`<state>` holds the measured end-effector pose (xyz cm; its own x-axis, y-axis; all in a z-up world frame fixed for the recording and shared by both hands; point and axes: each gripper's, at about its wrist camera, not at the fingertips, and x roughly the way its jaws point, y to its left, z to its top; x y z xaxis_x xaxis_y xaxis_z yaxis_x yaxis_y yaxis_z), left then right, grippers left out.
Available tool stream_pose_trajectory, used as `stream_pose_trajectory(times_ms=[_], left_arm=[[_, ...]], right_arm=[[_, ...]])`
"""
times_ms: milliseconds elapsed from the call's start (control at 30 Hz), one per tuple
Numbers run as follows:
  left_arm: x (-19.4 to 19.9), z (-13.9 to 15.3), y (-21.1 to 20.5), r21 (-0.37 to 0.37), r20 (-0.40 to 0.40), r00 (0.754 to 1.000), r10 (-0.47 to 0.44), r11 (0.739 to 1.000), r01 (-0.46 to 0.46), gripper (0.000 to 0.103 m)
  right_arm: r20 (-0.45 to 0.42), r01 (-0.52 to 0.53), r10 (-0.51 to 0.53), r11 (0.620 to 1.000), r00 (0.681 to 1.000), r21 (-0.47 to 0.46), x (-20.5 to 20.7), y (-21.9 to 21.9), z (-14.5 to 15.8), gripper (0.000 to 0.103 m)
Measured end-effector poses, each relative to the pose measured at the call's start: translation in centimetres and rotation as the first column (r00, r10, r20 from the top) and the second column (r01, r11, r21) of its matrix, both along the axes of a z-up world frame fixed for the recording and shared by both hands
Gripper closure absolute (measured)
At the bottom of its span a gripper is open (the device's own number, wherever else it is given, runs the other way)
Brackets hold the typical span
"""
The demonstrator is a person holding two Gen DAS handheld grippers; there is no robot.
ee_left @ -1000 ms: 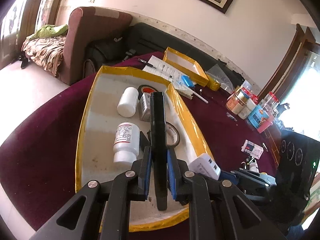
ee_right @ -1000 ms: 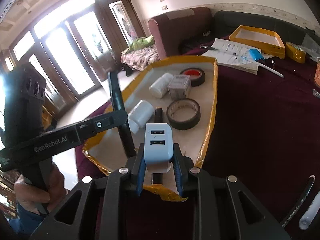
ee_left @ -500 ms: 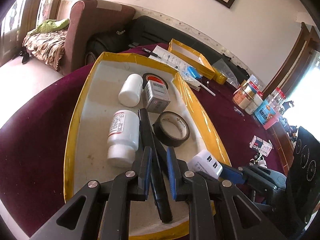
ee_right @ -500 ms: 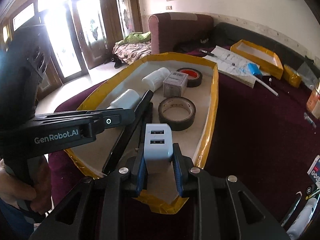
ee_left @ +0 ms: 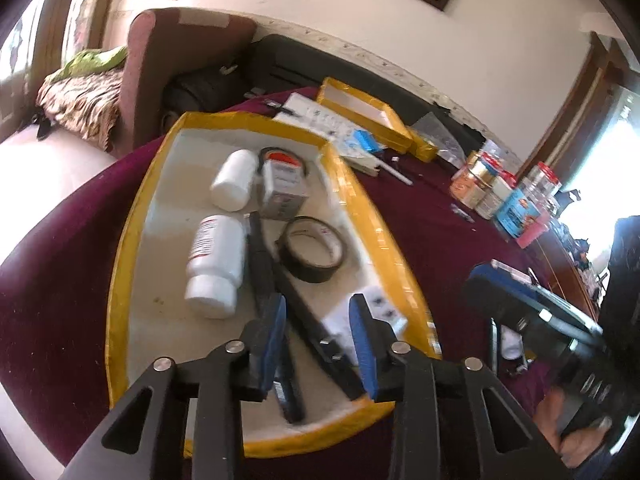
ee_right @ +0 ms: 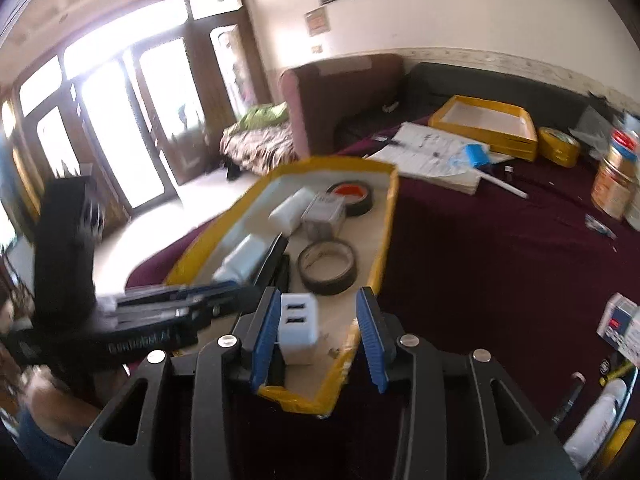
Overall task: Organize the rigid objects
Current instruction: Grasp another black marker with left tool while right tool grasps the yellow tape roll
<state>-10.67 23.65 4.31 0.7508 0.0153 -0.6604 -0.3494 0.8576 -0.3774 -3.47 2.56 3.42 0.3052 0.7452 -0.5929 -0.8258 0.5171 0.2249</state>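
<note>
A: Right cam shows both tools gaping wide, left tool [ee_left: 320, 344], right tool [ee_right: 316, 338], white boxy USB charger [ee_right: 298, 330] loose in the yellow-edged tray [ee_right: 386, 232].

B: Left cam adds flat black bars [ee_left: 264, 268], smooth pill bottle [ee_left: 216, 264].

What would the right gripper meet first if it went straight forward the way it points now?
Probably the white USB charger, which stands on the tray floor between the open right gripper fingers, close to the left one. Beyond it lies the black tape roll. Depth is unclear.

Left gripper [ee_left: 320, 344] and right gripper [ee_right: 318, 334], fingers spread wide, gripping nothing.
</note>
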Motion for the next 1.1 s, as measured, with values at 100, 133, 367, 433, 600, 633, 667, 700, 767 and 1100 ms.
stream_pose_trajectory(times_ms=[100,133,367,433,600,633,667,700,767,1100], left_arm=[[0.3,1.1,-1.8,0.034,0.010,0.999,-0.049,0.998,0.049,0.062],[0.4,1.4,-2.4,0.044,0.012,0.998,-0.067,0.997,0.066,0.061],[2.2,2.6,-8.2,0.092,-0.009,0.980,-0.197,0.976,0.197,0.060],[2.8,2.4,-10.2,0.098,-0.025,0.969,-0.245,0.964,0.247,0.060],[5.3,0.4,-16.1,0.105,-0.095,0.921,-0.377,0.917,0.385,0.053],[5.9,-0.2,-17.0,0.098,-0.112,0.911,-0.397,0.908,0.408,0.053],[6.5,-0.8,-17.8,0.092,-0.130,0.902,-0.412,0.901,0.424,0.053],[6.9,-1.4,-18.5,0.088,-0.145,0.895,-0.421,0.896,0.436,0.053],[7.6,-2.2,-19.5,0.083,-0.168,0.882,-0.440,0.886,0.457,0.053],[11.7,-3.5,-21.8,0.170,-0.220,0.872,-0.438,0.862,0.477,0.053]], right_arm=[[-0.013,0.043,-0.043,0.999,0.999,0.021,1.1,-3.8,1.4,0.065],[-0.009,0.063,-0.063,0.998,0.998,0.029,1.5,-5.4,1.9,0.065],[-0.010,0.290,-0.290,0.953,0.957,0.086,5.2,-17.5,2.0,0.060],[-0.051,0.379,-0.376,0.918,0.925,0.116,6.7,-21.2,1.1,0.060],[-0.279,0.565,-0.523,0.820,0.805,0.093,11.5,-26.9,-2.0,0.060],[-0.343,0.566,-0.503,0.817,0.793,0.111,12.0,-27.6,-2.6,0.060],[-0.366,0.566,-0.495,0.817,0.788,0.113,12.1,-27.7,-2.8,0.060],[-0.381,0.563,-0.489,0.819,0.785,0.111,12.2,-27.6,-3.0,0.060],[-0.393,0.555,-0.477,0.825,0.786,0.107,12.2,-27.4,-3.3,0.060],[-0.438,0.527,-0.440,0.845,0.784,0.094,11.9,-26.6,-4.2,0.060]])
